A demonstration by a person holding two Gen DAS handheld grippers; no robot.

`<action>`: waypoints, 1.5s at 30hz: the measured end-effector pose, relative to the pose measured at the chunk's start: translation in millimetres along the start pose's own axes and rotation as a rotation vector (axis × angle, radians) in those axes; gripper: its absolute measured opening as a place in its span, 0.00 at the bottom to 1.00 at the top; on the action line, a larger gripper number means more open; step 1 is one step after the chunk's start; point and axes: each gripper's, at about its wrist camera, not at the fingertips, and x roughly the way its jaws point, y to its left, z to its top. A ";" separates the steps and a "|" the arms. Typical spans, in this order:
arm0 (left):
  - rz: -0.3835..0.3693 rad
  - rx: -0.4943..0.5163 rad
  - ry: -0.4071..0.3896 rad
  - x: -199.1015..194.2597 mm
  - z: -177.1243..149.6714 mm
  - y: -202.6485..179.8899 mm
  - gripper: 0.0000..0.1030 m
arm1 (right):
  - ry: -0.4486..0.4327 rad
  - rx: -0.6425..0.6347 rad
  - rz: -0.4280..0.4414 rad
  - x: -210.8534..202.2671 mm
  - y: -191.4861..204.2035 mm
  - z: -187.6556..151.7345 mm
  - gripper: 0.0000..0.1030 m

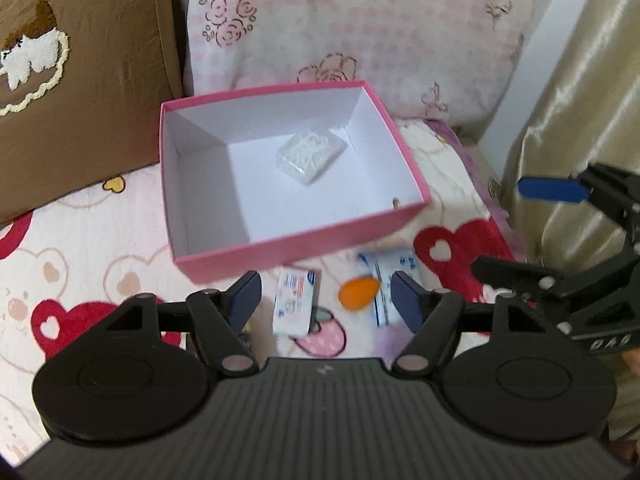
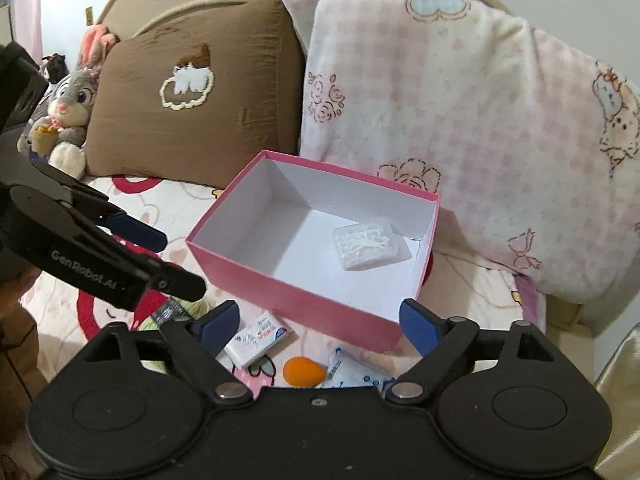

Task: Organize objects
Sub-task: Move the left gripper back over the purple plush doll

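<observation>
Both sets of tongs hang over the bed with their jaws apart and nothing between them. The left gripper (image 1: pixel 326 300) fills the bottom of its own view, blue pads spread wide. The right gripper (image 2: pixel 320 326) does the same in its view. In the middle of each picture sits the pink box (image 1: pixel 304 250), open, white inside, with a clear packet of white bits (image 1: pixel 310 156) lying on its floor. Just below the box, on the heart-print blanket (image 1: pixel 80 240), lie a small white carton (image 1: pixel 295 300), an orange egg-shaped piece (image 1: pixel 358 292) and a blue-and-white sachet (image 1: pixel 390 276), all outside the box. A brown cushion (image 2: pixel 192 92) and a pink checked pillow (image 2: pixel 460 112) fill the top.
</observation>
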 end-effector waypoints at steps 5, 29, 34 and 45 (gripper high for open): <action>0.021 0.029 -0.016 -18.1 -21.2 -2.0 0.77 | -0.019 -0.012 0.011 -24.1 5.3 -14.1 0.92; 0.055 0.122 0.050 -23.6 -99.4 -21.5 0.81 | 0.042 -0.023 0.143 -55.2 27.0 -84.6 0.92; 0.043 0.117 0.069 -14.4 -108.0 -28.9 0.81 | 0.066 0.009 0.189 -41.8 24.6 -105.6 0.92; -0.025 0.144 0.094 14.2 -125.5 -50.8 0.81 | 0.123 0.011 0.233 -8.6 31.1 -140.5 0.92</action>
